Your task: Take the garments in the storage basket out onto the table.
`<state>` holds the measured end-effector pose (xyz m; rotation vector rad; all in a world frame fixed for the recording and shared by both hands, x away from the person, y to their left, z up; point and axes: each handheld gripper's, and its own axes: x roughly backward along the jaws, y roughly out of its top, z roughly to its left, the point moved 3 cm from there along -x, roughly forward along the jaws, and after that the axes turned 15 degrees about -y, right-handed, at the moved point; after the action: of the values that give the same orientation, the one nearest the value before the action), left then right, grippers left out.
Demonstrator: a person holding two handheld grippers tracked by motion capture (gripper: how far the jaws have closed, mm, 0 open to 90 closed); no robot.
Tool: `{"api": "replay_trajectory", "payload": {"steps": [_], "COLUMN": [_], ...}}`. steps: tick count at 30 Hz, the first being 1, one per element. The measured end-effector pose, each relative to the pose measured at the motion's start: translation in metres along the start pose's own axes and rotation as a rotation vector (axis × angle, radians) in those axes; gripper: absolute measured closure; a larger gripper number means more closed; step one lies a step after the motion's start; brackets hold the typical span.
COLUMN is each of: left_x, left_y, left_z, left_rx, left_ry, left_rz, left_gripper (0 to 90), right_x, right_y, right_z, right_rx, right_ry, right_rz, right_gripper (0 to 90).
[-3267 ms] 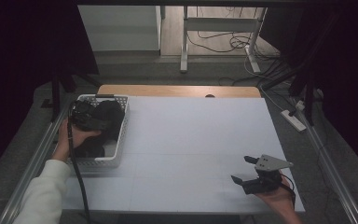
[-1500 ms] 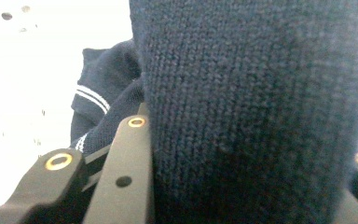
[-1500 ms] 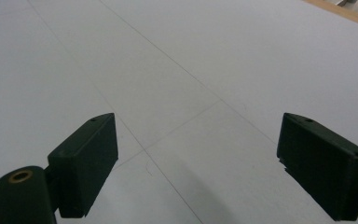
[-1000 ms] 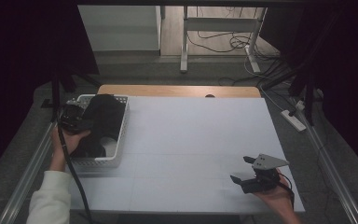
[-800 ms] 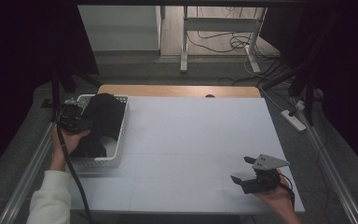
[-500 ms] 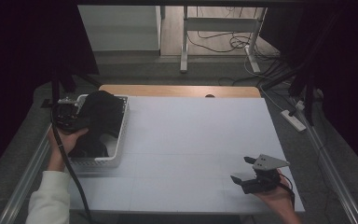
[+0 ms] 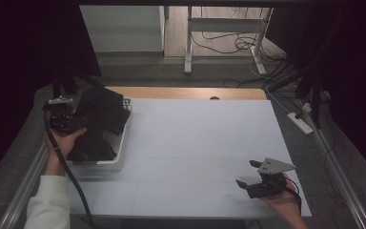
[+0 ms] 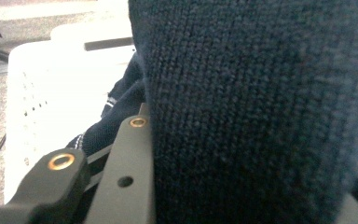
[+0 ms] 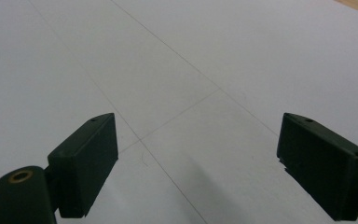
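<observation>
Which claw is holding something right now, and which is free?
The left claw, over the white basket, is clamped on the dark knitted garment. The right claw stands open above the bare white table, nothing between its jaws.

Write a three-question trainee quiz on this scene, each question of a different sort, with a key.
1. True or false: the right gripper holds the dark knitted garment.
2. Which container does the garment hang over? A) the white basket B) a cardboard box C) a metal pan
3. Fill in: the right gripper rests over the bare white ____ with its jaws apart.

Key
1. False: the left gripper is shut on the garment; in the left gripper view the knit fills the space between its jaws.
2. A
3. table
</observation>
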<state>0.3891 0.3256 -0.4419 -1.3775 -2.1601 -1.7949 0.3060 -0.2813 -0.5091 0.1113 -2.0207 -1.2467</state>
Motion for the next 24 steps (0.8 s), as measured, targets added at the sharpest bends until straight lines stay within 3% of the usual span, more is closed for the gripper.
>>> {"api": "replay_trajectory", "payload": {"steps": [12,22,24], "left_x": [0.009,0.02,0.021], "left_y": [0.005,0.014,0.015], "left_z": [-0.008,-0.023,-0.025], "left_rx": [-0.031,-0.071,-0.088], "left_ry": [0.001,-0.007,0.007], "left_rz": [-0.047,-0.068,-0.072], "left_gripper": [72.1,72.2,72.2], "right_x": [0.002,0.003,0.003], "right_y": [0.0,0.0,0.0], "right_z": [-0.001,-0.001,-0.001], "right_rx": [-0.002,0.006,0.004], "right_ry": [0.0,0.002,0.007], "right_rz": [-0.01,-0.014,-0.015], "right_gripper": [12.1,12.1,12.1]}}
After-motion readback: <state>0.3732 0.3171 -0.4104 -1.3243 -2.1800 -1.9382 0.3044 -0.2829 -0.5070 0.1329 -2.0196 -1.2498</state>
